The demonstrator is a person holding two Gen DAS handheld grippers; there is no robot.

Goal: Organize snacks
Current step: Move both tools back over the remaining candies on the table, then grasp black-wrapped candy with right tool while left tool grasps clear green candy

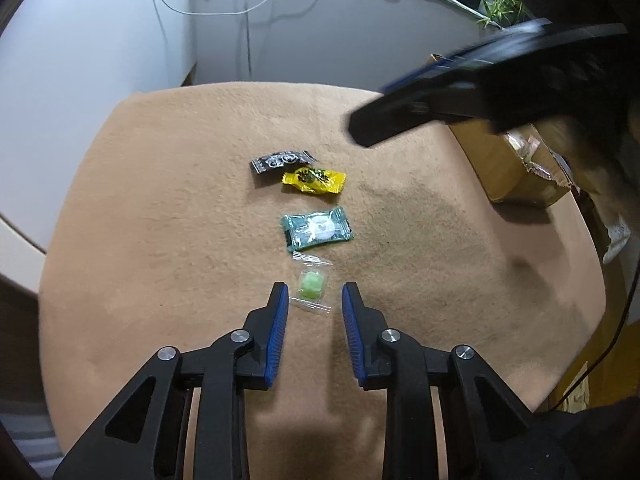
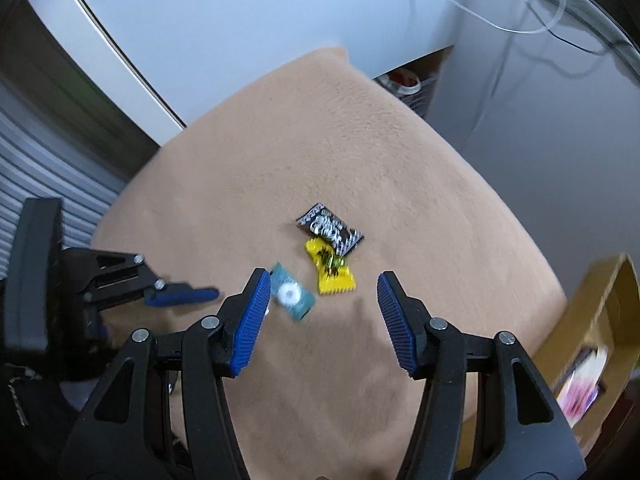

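The left gripper (image 1: 314,294) is straddling the green candy (image 1: 311,289) on the tan cloth (image 1: 160,208), jaws narrowly apart and pads clear of the clear wrapper, whose long axis is running along the fingers. The right gripper (image 2: 320,292) is hovering half-open and empty, farther off, near the yellow packet (image 2: 330,270). The box (image 1: 512,168) is lying off to the right.

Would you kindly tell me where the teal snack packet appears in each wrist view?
Left wrist: teal snack packet at centre, below the yellow packet.
Right wrist: teal snack packet beside the right gripper's left-hand fingertip.
Shared landmark: yellow packet touching the black packet.
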